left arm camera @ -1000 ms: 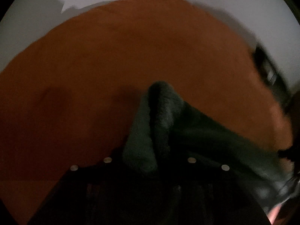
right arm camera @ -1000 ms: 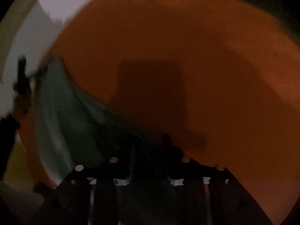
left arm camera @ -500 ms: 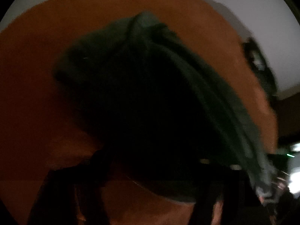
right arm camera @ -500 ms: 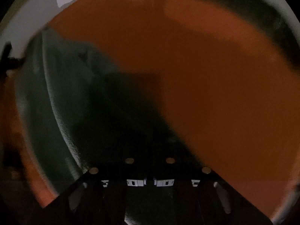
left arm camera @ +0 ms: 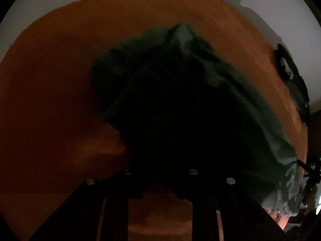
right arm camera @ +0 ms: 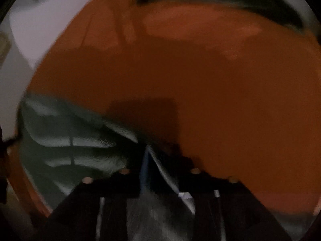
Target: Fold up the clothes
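Observation:
A dark green garment (left arm camera: 202,72) hangs bunched and in deep shadow right in front of my left gripper (left arm camera: 160,177). It covers the fingertips and trails off to the lower right. The left jaws are closing with the cloth caught between them, lifted off the orange cover (left arm camera: 60,84). In the right wrist view the same garment (right arm camera: 66,140) spreads to the lower left, and one pale folded edge of it runs between the fingers of my right gripper (right arm camera: 158,172). Those jaws are opening, with a gap on either side of the cloth edge.
The orange cover (right arm camera: 220,100) fills most of both views and ends at pale floor (left arm camera: 40,12). A black object with a white label (left arm camera: 286,70) sits at its right edge. A dark band (right arm camera: 260,4) lies along the far side in the right wrist view.
The green cloth went from a narrow bunch between the left fingers to a wide dark mass over them. The right jaws closed, then stood wider, and the cloth there sank toward the lower left.

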A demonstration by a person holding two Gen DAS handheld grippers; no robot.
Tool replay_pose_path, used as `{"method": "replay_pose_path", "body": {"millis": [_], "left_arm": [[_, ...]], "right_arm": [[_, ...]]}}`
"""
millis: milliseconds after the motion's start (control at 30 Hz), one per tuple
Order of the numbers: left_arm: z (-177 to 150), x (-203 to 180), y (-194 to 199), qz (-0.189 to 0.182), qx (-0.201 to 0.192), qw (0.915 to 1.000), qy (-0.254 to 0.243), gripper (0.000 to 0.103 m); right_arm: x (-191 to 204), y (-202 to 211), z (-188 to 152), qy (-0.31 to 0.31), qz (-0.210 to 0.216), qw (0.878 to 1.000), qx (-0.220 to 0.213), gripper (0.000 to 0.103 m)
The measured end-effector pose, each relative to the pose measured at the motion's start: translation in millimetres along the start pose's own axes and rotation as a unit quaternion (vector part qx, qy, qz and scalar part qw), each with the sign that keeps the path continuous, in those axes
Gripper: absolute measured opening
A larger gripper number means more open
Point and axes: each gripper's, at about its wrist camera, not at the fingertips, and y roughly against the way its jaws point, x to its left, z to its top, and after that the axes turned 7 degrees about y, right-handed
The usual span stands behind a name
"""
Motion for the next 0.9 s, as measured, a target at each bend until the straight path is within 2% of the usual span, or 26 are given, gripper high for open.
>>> {"method": "replay_pose_path", "body": {"millis": [67, 100, 167, 200, 233, 300, 400, 567, 600, 633, 667, 700, 733, 833, 867, 900], "left_arm": [[-4.1, -7.4, 21.6, -0.003, 0.001, 0.9998, -0.022, 0.026], [-6.2, -10.7, 31.9, -0.004, 0.003, 0.9994, -0.033, 0.031], [-12.1, -11.6, 42.2, 0.000, 0.013, 0.9985, -0.052, 0.045], [-14.6, -11.8, 46.3, 0.001, 0.018, 0.9980, -0.061, 0.053], [-13.0, -10.2, 41.5, 0.001, 0.025, 0.9980, -0.058, 0.056], [-9.6, -6.9, 31.4, 0.000, 0.038, 0.9980, -0.050, 0.056], [4.2, -3.6, 3.8, -0.028, 0.059, 0.9978, 0.011, 0.056], [6.0, 1.0, -28.4, -0.014, 0.037, 0.9963, 0.077, 0.056], [4.5, -2.9, -28.1, -0.003, 0.020, 0.9970, 0.074, 0.051], [4.2, -5.5, -23.0, 0.008, 0.005, 0.9977, 0.067, 0.038], [4.0, -8.1, -18.0, 0.020, -0.010, 0.9979, 0.061, 0.029], [3.9, -10.2, -12.6, 0.030, -0.024, 0.9977, 0.055, 0.012], [5.0, -7.2, -3.6, 0.026, -0.033, 0.9971, 0.064, 0.010], [14.4, 13.7, 32.3, 0.029, -0.075, 0.9934, 0.081, 0.007], [17.3, 25.7, 33.7, 0.043, -0.081, 0.9927, 0.079, 0.007], [18.9, 38.0, 28.4, 0.042, -0.070, 0.9928, 0.088, 0.007]], "right_arm": [[-2.6, 51.9, -32.6, -0.041, -0.005, 0.998, -0.047, 0.037], [-7.7, 79.2, -57.4, -0.066, -0.008, 0.995, -0.072, 0.045], [-25.9, 121.1, -120.4, -0.123, -0.014, 0.986, -0.114, 0.050], [-41.3, 139.5, -155.0, -0.155, -0.016, 0.979, -0.130, 0.053], [-59.4, 148.4, -188.4, -0.198, -0.016, 0.970, -0.140, 0.053], [-75.4, 140.9, -245.2, -0.296, -0.012, 0.943, -0.153, 0.053], [-120.4, 141.1, -289.4, -0.401, -0.005, 0.907, -0.129, 0.053], [-133.0, 152.9, -312.4, -0.454, -0.056, 0.877, -0.146, 0.053], [-141.5, 153.4, -315.7, -0.460, -0.061, 0.873, -0.147, 0.046], [-153.8, 152.7, -318.3, -0.468, -0.060, 0.869, -0.148, 0.036], [-154.8, 152.1, -319.4, -0.478, -0.053, 0.863, -0.154, 0.012], [-154.7, 154.8, -320.9, -0.487, -0.049, 0.857, -0.162, 0.011], [-150.3, 163.9, -323.0, -0.490, -0.053, 0.853, -0.172, 0.011], [-131.0, 193.9, -332.9, -0.473, -0.081, 0.856, -0.195, 0.011], [-136.1, 198.5, -345.2, -0.473, -0.082, 0.858, -0.183, 0.011], [-141.2, 203.2, -357.6, -0.473, -0.083, 0.860, -0.172, 0.011]]}}
